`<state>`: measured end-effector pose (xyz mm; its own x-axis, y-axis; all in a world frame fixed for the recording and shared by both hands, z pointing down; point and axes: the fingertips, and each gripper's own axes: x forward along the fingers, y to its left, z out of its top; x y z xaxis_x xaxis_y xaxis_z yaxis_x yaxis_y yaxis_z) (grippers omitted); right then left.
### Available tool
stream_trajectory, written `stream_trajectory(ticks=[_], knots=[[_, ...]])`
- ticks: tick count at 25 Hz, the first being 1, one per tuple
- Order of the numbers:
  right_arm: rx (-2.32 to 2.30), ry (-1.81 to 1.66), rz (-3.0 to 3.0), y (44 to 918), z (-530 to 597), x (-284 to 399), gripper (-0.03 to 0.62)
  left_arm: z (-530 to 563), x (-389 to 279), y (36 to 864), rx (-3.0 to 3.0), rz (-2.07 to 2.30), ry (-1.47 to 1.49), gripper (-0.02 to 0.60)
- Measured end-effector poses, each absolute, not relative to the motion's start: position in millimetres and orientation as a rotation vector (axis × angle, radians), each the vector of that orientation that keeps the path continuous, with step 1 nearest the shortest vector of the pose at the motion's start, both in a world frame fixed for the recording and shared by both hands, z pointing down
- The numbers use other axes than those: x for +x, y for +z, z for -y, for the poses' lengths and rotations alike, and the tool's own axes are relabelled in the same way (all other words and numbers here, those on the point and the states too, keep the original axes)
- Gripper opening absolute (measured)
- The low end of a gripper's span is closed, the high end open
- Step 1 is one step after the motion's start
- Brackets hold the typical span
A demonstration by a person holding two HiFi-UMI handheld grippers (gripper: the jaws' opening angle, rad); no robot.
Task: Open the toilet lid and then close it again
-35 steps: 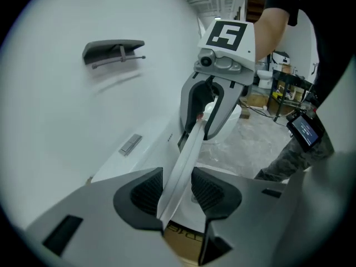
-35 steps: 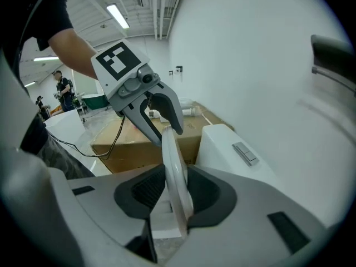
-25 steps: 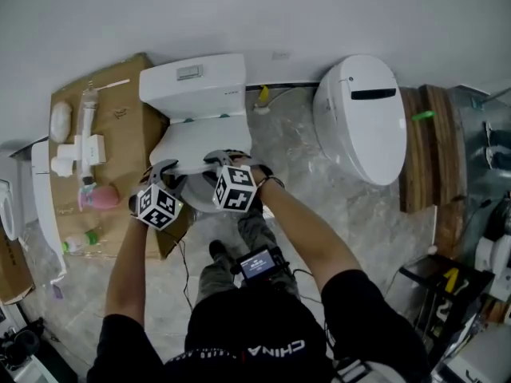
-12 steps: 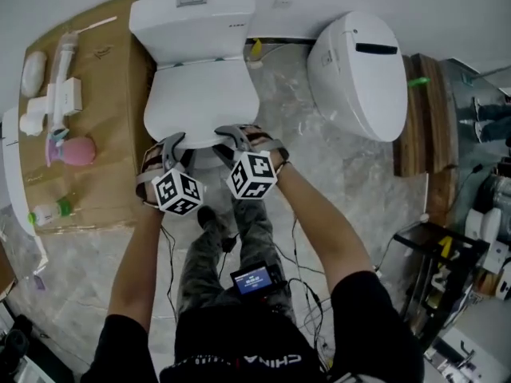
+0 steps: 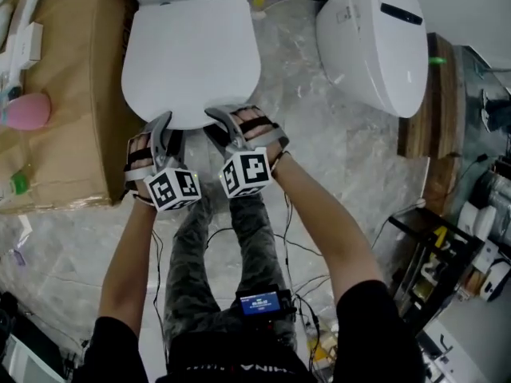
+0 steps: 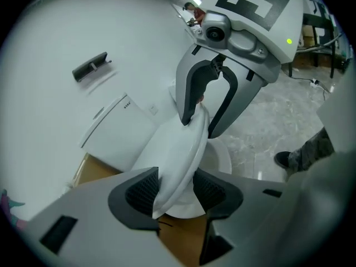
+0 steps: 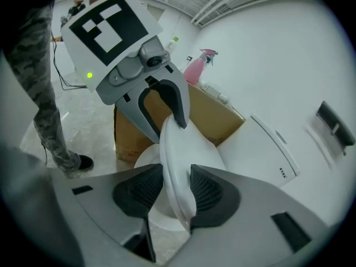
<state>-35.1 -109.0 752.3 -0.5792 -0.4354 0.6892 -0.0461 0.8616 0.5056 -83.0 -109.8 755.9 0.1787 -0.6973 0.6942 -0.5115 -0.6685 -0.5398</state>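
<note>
The toilet lid (image 5: pixel 192 54) hangs almost shut over the bowl (image 6: pixel 221 156); it is stiff, smooth plastic, probably light but slippery; the left gripper (image 5: pixel 164 126) and right gripper (image 5: pixel 227 122) pinch its near rim, their jaws having just opened slightly.

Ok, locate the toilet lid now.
Head view, upper left: the toilet lid sits between the cardboard box at left and a second toilet at right.

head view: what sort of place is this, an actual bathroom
Probably a test setup, not a working bathroom: a second toilet stands beside the one with the toilet lid, and a cardboard box serves as a shelf.
</note>
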Motion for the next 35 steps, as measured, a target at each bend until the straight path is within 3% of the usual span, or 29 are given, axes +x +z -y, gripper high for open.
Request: stream_trajectory(ticks=[19, 35], knots=[[0.337, -0.741, 2.075, 900.6, 77.8, -31.1, 0.167, 84.5, -79.5, 907.9, -2.143, -1.079, -1.502, 0.233], [0.323, -0.747, 2.089, 933.9, 75.7, -29.7, 0.170, 84.5, -78.4, 942.9, -2.135, -1.035, -1.540, 0.253]])
